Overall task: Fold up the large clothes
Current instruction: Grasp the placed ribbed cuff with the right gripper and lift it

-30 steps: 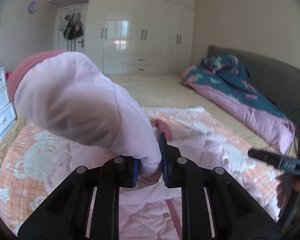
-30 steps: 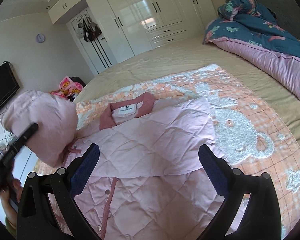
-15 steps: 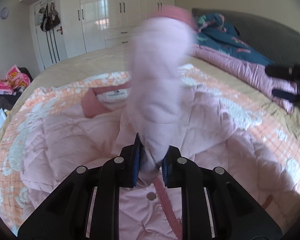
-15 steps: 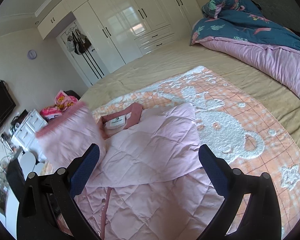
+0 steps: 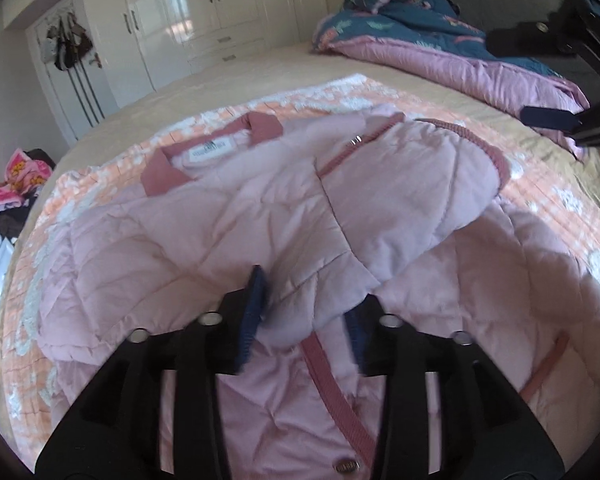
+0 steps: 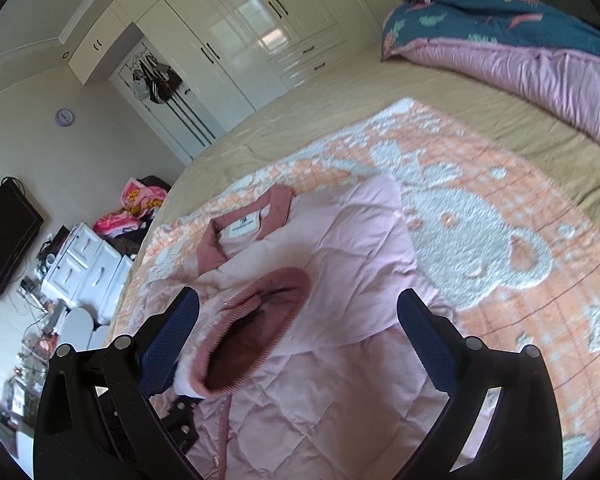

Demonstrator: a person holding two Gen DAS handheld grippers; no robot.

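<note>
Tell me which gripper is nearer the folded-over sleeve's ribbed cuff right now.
Right. The ribbed cuff lies just ahead of the right gripper, between its open fingers. The left gripper, jaws opening, sits at the sleeve's other end, with sleeve fabric between its fingers, far from the cuff.

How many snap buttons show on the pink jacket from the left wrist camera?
2: one snap button near the bottom edge beside the placket, another snap glinting higher up by the folded sleeve. More may hide under folds.
</note>
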